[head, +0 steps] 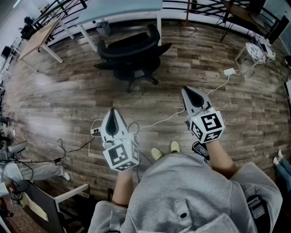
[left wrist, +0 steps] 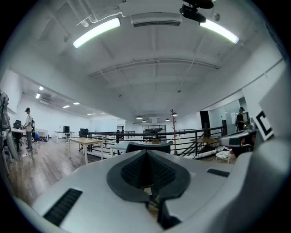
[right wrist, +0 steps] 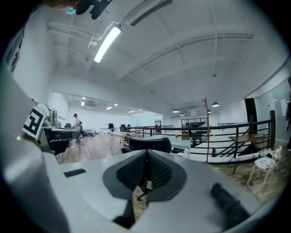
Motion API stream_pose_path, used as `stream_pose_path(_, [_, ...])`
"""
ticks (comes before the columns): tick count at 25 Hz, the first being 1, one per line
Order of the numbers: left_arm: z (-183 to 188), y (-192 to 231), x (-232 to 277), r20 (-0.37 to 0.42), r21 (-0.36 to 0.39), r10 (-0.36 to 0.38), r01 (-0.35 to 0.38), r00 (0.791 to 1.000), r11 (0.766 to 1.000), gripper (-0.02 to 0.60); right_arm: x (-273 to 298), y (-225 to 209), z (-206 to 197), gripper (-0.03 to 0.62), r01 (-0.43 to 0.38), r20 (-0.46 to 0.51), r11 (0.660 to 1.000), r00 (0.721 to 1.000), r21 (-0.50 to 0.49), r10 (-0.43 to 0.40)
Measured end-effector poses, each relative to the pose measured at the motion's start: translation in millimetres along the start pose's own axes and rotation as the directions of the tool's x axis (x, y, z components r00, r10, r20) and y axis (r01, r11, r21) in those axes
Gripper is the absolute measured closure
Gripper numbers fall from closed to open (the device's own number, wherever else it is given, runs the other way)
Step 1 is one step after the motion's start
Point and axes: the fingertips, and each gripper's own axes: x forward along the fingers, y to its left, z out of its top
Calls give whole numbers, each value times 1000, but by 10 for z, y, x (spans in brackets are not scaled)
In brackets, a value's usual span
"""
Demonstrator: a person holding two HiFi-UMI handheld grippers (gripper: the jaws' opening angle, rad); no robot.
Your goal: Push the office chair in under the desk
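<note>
A black office chair (head: 132, 52) stands on the wood floor, its back towards me, just in front of a pale blue desk (head: 122, 8) with white legs. The chair's backrest (left wrist: 148, 146) shows over the left jaws, and the backrest (right wrist: 148, 144) shows again in the right gripper view with the desk (right wrist: 179, 143) behind it. My left gripper (head: 112, 112) is shut and empty, well short of the chair. My right gripper (head: 185, 90) is shut and empty too, to the chair's right and also apart from it.
A wooden table (head: 38, 38) stands at the far left, and a small bin (head: 103, 28) sits under the blue desk. Cables and a power strip (head: 229, 72) lie on the floor to the right. A black railing (head: 204, 5) runs behind the desk. A white stool (head: 255, 51) stands at right.
</note>
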Motion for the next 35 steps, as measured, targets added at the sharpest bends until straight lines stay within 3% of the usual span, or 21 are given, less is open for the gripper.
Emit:
stream_pose_path(9, [-89,317,82,-33,-23,-16,15,999,1000,568,206,235,45,568,16,-3,1000,1000,7,-16])
stream_pose_path(21, [-192,420,156,-41,-39,-57,55,998,998,566,255,331,-22,568,57,-8,998,998,12,-57])
stream_pose_path(35, [-184,342,670,-47,-20,-55,54,997,998,566,735,47,-39,568,32,-7,999,999,1,-32])
